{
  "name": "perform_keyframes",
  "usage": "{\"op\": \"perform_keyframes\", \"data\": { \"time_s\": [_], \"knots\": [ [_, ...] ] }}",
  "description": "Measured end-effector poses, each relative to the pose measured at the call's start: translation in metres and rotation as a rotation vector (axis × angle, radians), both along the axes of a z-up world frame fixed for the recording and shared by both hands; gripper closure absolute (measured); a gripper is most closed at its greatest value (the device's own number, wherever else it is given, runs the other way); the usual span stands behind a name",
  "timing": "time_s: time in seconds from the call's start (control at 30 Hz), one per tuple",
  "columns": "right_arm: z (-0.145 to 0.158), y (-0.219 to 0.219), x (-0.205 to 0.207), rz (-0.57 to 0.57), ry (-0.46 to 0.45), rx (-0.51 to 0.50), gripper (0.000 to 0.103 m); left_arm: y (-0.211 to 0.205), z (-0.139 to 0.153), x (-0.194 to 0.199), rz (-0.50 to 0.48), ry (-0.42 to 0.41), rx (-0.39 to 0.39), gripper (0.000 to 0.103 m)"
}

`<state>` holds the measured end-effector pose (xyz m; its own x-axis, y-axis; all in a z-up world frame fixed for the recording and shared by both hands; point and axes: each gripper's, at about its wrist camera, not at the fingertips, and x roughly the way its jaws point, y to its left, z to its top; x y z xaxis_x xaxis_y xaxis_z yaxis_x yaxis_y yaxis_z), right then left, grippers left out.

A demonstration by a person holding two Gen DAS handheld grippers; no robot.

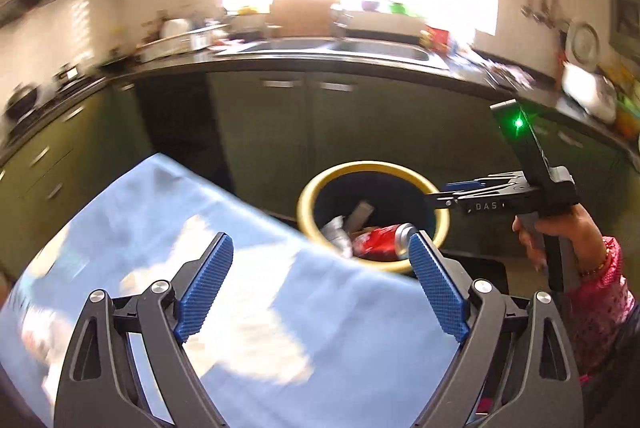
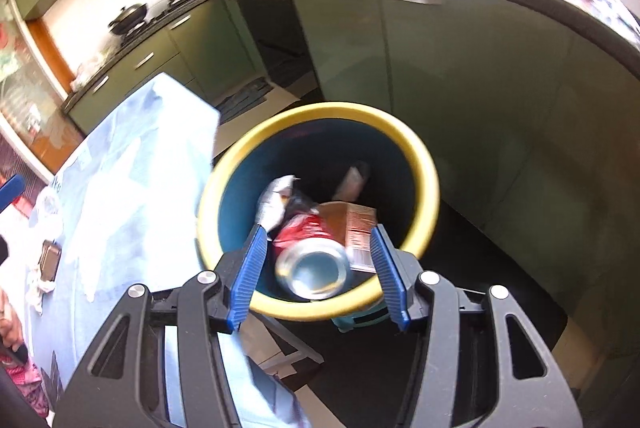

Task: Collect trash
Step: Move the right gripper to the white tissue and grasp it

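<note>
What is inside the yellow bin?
The bin holds a red soda can, a brown carton, a crumpled silver wrapper and a grey piece. Anything beneath them is covered.

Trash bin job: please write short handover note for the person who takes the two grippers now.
Left gripper: open, empty, over the blue-clothed table.
Right gripper: open, above the yellow-rimmed bin; the red can sits between its fingers, ungripped, blurred.
Done: silver wrapper, carton in the bin.
Left: a few small items on the table's far side.
</note>
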<state>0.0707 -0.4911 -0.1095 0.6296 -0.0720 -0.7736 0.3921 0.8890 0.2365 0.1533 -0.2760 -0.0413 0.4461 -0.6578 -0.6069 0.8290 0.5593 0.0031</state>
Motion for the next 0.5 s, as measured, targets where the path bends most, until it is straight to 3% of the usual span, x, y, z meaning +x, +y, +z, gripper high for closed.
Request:
{"op": "perform_keyframes", "data": {
  "time_s": [0.27, 0.5],
  "knots": [
    [0.008, 0.067, 0.04, 0.14, 0.013, -0.025, 0.052, 0.159, 0.005, 0.018, 0.403, 0.026, -0.084, 0.013],
    [0.009, 0.171, 0.081, 0.418, 0.015, -0.041, 0.052, 0.272, -0.015, 0.014, 0.7, 0.067, -0.114, 0.012]
  ]
}}
